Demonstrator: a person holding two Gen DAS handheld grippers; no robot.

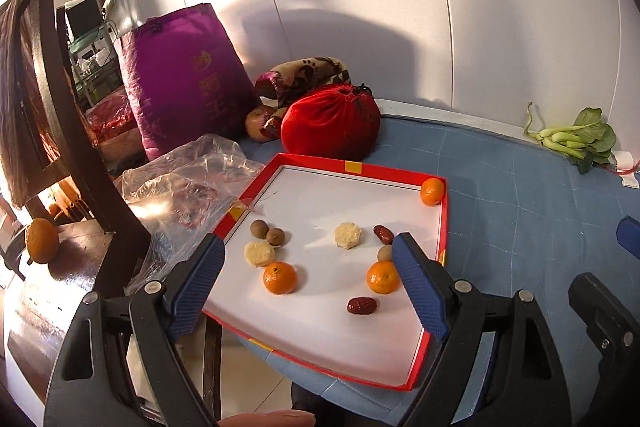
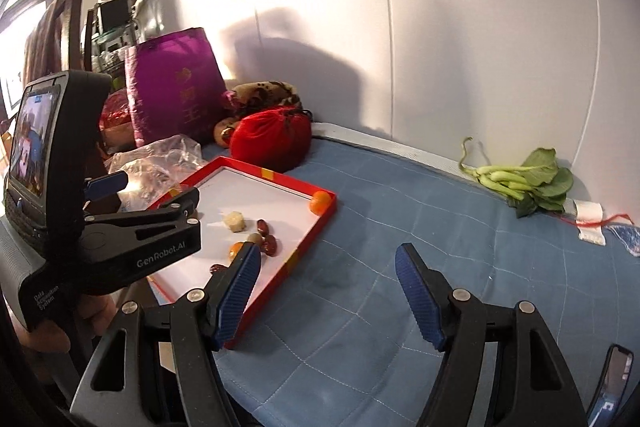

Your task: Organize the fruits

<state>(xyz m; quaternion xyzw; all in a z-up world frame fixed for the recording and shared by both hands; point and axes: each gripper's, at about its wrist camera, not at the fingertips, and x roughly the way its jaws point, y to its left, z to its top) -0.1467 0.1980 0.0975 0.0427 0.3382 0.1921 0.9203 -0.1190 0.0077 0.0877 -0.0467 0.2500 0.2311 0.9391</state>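
Before me the blue quilted bench (image 2: 400,227) carries a red-rimmed tray (image 1: 362,167), a red drawstring pouch (image 1: 330,125), a purple bag (image 1: 184,79), crumpled plastic (image 1: 180,179) and leafy greens (image 2: 524,183).

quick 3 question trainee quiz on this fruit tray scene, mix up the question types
1. True or false: the left gripper holds a mandarin.
2. How many mandarins lie inside the red-rimmed tray? A) two B) three C) five
3. Fill in: the leafy greens lie on the blue cloth by the ____.

Key
1. False; both it and the right gripper are open and empty.
2. B: far-corner mandarin, near-left mandarin, near-right mandarin.
3. Wall.
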